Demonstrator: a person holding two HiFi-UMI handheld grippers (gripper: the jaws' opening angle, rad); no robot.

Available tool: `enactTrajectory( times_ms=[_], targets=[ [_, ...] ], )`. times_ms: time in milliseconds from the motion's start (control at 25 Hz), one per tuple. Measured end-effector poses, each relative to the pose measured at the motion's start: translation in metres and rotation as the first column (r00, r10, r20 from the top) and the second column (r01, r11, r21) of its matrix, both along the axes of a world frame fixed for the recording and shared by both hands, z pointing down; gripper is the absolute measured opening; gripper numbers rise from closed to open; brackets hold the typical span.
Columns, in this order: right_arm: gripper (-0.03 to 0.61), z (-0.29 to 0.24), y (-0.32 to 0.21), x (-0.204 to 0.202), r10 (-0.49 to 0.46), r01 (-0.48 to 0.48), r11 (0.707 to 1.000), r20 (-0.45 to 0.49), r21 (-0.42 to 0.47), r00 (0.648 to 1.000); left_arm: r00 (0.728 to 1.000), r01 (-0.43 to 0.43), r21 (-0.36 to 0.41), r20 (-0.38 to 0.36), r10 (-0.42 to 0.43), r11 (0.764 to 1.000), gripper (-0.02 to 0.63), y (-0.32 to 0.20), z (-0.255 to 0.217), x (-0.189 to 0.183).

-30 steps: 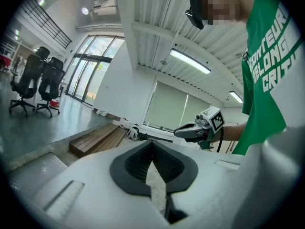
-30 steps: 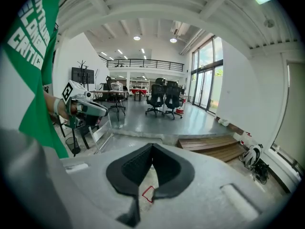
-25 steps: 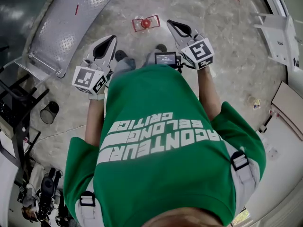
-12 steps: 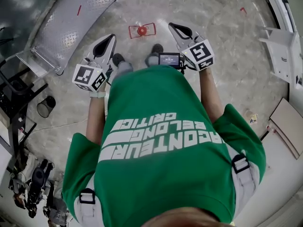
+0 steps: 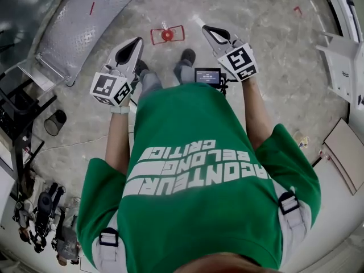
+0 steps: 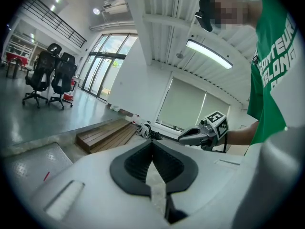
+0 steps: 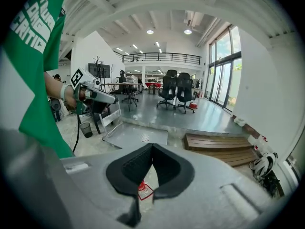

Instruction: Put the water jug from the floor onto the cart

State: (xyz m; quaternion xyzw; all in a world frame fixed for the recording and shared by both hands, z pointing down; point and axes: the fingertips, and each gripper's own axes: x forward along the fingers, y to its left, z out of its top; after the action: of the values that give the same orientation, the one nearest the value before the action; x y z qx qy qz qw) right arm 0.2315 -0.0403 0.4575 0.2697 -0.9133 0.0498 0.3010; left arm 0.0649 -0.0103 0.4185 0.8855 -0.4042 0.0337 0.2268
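The water jug (image 5: pixel 166 34) is clear with a red cap. It stands on the concrete floor inside a red tape square, just ahead of my feet. In the right gripper view its cap (image 7: pixel 141 187) shows low between the jaws, some way off. The cart (image 5: pixel 85 21), a grey diamond-plate platform, lies on the floor to the left of the jug. My left gripper (image 5: pixel 136 43) is shut and empty, held left of the jug. My right gripper (image 5: pixel 206 30) is shut and empty, held right of the jug. Neither touches the jug.
A black waste bin (image 5: pixel 55 122) stands near the cart's handle frame (image 5: pixel 34 75). Wooden steps (image 7: pixel 224 149) lie beyond the jug, with office chairs (image 7: pixel 176 92) farther back. White fittings (image 5: pixel 341 56) line the right side, and gear lies at the lower left (image 5: pixel 45 220).
Both grippers have moved forward and slightly down as the person steps toward the jug. Their jaws stay shut. The jug stays in its tape square.
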Motion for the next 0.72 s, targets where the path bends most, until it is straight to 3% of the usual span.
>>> enactTrajectory(
  times_ms=[400,720],
  targets=[
    [-0.006,0.082,-0.025,0.0,-0.004,0.004,0.995,-0.004,-0.099,1.0,0.998,-0.051,-0.137,0.013,0.053,0.989,0.011,-0.014,0.084,0.013],
    [-0.006,0.189,-0.017,-0.012,0.02,-0.025,0.976,-0.027,-0.216,0.999,0.997,-0.066,-0.26,0.022,0.074,0.963,0.011,-0.009,0.176,0.001]
  ],
)
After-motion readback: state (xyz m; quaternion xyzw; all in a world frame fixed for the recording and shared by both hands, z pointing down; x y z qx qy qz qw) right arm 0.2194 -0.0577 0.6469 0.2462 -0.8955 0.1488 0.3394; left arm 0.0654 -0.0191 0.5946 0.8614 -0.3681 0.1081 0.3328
